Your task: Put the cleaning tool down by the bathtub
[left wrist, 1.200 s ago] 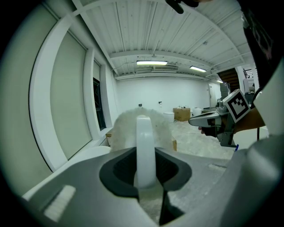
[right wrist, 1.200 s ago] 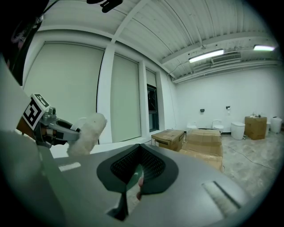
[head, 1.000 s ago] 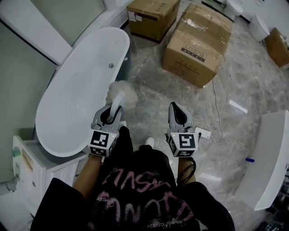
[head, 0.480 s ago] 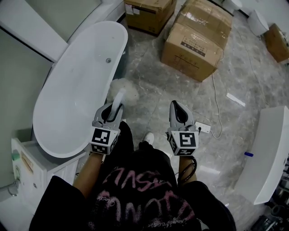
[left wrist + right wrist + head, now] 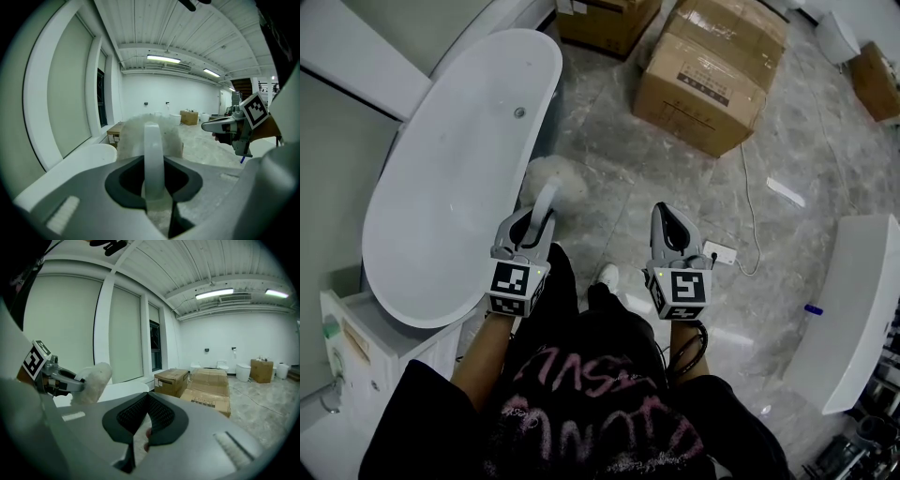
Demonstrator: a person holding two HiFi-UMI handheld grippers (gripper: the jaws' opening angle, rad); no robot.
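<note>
Left claw [image 5: 534,223] is clamped on the white handle of the duster [image 5: 553,178], whose fluffy head sits above the floor [image 5: 609,169], just beside the bathtub [image 5: 441,187]. Right claw [image 5: 667,220] is closed on nothing, well apart

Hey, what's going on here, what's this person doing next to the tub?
A person stands beside a white bathtub with a gripper in each hand. The left gripper is shut on a fluffy cleaning tool, whose head is held in the air over the floor right by the bathtub's side. It has not been put down yet. The right gripper is shut and empty. Cardboard boxes sit farther ahead.
</note>
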